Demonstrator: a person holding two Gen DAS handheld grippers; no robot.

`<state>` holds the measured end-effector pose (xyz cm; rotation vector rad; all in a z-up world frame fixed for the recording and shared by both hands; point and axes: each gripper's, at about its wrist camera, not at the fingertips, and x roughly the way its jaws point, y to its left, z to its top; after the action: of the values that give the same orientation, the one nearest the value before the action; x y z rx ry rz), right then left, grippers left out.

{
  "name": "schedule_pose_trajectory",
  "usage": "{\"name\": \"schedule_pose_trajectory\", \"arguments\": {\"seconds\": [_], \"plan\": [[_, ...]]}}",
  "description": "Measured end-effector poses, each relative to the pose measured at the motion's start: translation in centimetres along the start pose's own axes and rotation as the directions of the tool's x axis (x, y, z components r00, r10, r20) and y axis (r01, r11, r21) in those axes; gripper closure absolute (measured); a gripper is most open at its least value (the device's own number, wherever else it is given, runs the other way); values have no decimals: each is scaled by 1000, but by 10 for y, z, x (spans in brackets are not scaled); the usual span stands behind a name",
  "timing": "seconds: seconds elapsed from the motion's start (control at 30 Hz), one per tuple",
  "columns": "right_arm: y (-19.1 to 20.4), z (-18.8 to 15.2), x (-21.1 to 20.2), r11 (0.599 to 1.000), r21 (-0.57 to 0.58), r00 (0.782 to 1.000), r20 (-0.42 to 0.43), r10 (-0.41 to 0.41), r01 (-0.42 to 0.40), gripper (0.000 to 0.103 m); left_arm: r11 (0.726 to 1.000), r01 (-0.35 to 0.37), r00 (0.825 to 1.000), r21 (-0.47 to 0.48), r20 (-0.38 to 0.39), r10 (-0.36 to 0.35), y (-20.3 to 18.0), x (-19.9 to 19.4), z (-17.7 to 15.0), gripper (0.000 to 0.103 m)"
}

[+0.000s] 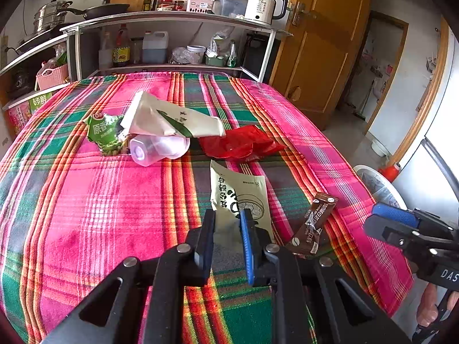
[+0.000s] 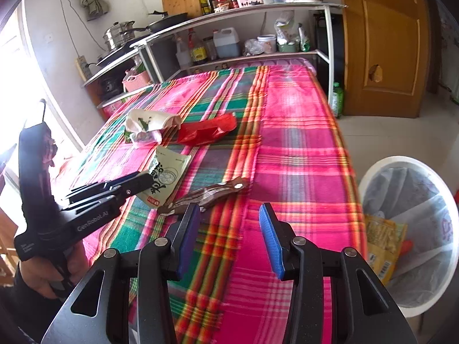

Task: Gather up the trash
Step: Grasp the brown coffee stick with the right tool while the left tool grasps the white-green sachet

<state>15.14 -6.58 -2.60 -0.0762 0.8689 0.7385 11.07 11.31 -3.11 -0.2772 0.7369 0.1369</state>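
Six pieces of trash are lying on the plaid tablecloth (image 1: 86,200). At the far side, a green snack bag (image 1: 104,134), a white tube-shaped wrapper (image 1: 172,120) and a clear plastic cup (image 1: 157,150) on its side are sitting bunched together, with a red wrapper (image 1: 238,143) just to their right. Nearer, a pale green pouch (image 1: 241,192) is lying flat; the left gripper (image 1: 228,223) is closing its jaws on its near edge. A brown wrapper (image 1: 314,223) is resting to the right of the pouch. The right gripper (image 2: 229,226) is hovering empty, jaws parted, above the cloth near the brown wrapper. A white bin (image 2: 413,229) is standing beside the table's right edge, holding a yellow packet (image 2: 384,246).
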Motion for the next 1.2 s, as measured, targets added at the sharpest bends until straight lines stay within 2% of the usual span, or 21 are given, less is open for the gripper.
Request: {"name": "schedule_pose_trajectory", "arguments": {"seconds": [0.23,0.43,0.63,0.73,0.8,0.87,0.9,1.2], "plan": [[13,7,37,999,32,996,-79,46,-44,59,998,-1,999,-57,46,4,28,-21,-2,85],[27,22,56,998,27,994,-89,59,-57,59,997,3,998,-80,58,2,43,-25,-4,85],[44,29,70,999,-15,994,-102,43,-45,59,995,13,998,-98,65,-7,54,-27,-5,85],[55,27,72,997,-82,996,-93,-8,0,59,994,15,998,-104,64,-8,57,-27,-5,85],[59,26,72,992,-120,995,-88,-39,28,62,994,18,998,-107,63,-11,57,-26,-6,85],[60,24,72,986,-149,993,-80,-87,75,78,994,20,998,-107,63,-13,55,-26,-6,85],[59,24,72,984,-155,992,-77,-99,86,80,994,21,998,-106,63,-14,55,-27,-6,85],[45,18,56,991,-119,995,-71,-68,59,81,995,37,997,-92,64,-31,46,-30,-6,85]]}}
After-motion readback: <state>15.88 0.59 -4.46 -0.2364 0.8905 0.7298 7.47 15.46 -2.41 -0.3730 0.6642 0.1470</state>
